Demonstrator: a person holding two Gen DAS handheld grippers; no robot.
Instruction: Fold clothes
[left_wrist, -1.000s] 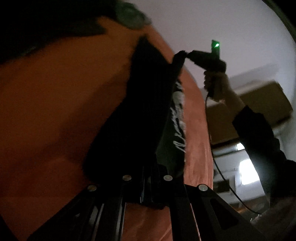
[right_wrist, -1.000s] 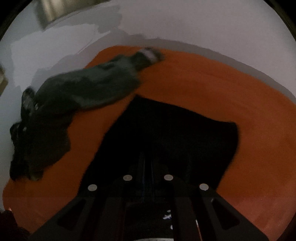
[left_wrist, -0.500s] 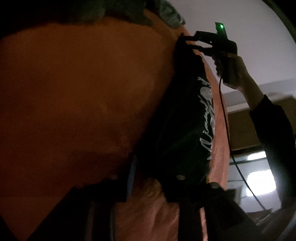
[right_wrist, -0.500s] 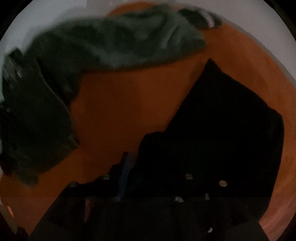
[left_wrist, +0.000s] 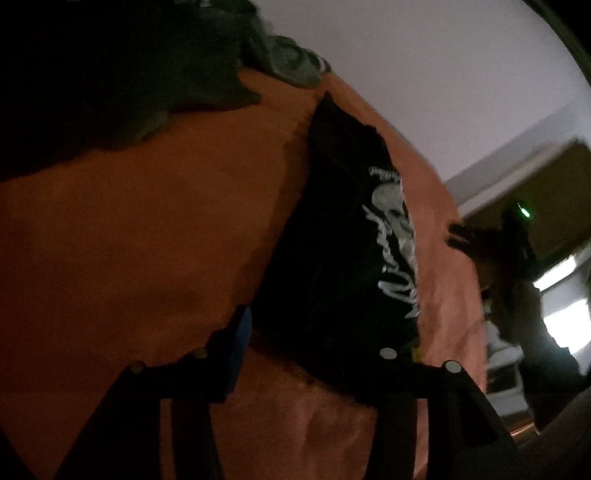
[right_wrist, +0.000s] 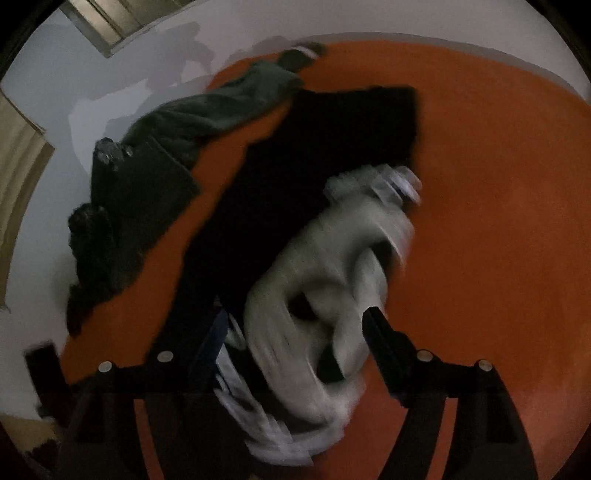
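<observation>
Dim room, orange blanket (left_wrist: 147, 229) spread flat. Black shirt (left_wrist: 332, 258) lying folded on the blanket, white printed design (left_wrist: 397, 236) face up on its right half. Same black shirt (right_wrist: 295, 177) in the right wrist view, running from near centre to far centre, its white print (right_wrist: 321, 280) badly blurred.

Left gripper (left_wrist: 314, 347) low over the near edge of the shirt, jaws just opened, parted, blue pad on the left finger (left_wrist: 236, 343) clear of the cloth; shirt edge between the fingers, not pinched.

Right gripper (right_wrist: 295, 332) above the print, jaws just opened and standing wide, nothing clamped. From the left wrist view, right gripper (left_wrist: 458, 236) off the right edge of the blanket, blurred, green light on its body, hand (left_wrist: 517, 306) and dark sleeve below it.

Dark green garment (right_wrist: 207, 114) heaped at the far left edge of the blanket, beside more dark clothes (right_wrist: 122, 206). White wall (left_wrist: 424, 66) beyond.
</observation>
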